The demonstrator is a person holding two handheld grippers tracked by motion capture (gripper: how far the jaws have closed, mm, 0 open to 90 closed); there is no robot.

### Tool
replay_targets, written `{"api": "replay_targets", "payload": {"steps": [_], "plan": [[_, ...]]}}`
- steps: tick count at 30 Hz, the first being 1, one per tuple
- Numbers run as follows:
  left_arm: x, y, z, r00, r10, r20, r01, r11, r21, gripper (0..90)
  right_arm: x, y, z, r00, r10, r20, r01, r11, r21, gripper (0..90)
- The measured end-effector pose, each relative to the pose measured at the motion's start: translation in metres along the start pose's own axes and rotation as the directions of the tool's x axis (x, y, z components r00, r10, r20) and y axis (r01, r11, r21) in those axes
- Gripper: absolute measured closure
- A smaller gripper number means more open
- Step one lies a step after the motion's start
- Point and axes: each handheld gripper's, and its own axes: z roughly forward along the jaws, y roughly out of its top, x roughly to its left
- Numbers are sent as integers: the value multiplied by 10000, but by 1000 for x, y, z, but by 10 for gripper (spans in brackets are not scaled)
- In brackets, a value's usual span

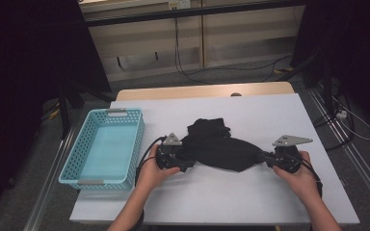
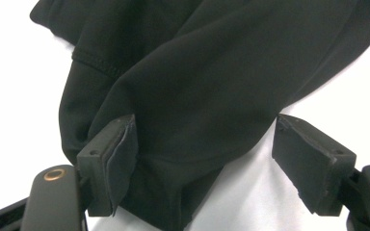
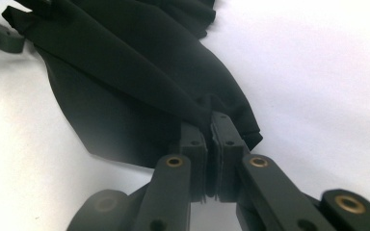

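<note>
A black garment [image 1: 221,147] of smooth matte knit (one stitched hem visible) lies crumpled mid-tabletop [image 1: 270,115]. The right tool [image 3: 211,126] pinches its 3 o'clock corner; the left tool [image 2: 204,161] stands spread around its 9 o'clock edge.

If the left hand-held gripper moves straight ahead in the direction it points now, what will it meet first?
Probably the black cloth: it already lies between the open jaws of the left hand-held gripper, directly ahead on the white table.
</note>
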Motion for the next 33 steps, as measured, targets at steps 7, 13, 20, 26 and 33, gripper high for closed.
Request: {"api": "replay_targets", "payload": {"steps": [7, 13, 20, 26, 33], "plan": [[3, -2, -1, 9969, 762, -171, -761, 9971, 41, 358, -4, 0, -4, 9995, 311, -8, -311, 9993, -200, 860], [2, 0, -2, 9974, 686, -237, -682, 9975, 196, 388, -6, 0, -8, 9989, 468, 24, -467, 9982, -374, 861], [5, 2, -7, 9976, 449, -520, -423, 9978, 508, 609, -6, -1, -9, 9987, 511, 33, -509, 9979, -402, 861], [9, 2, -11, 9982, -79, -591, 119, 9976, 678, 806, -6, -2, -9, 9986, 520, -30, -521, 9977, -426, 861], [16, 7, -25, 9937, -1117, -14, 1116, 9926, 473, 862, -5, 0, -9, 9989, 470, -63, -473, 9974, -539, 861]]}}
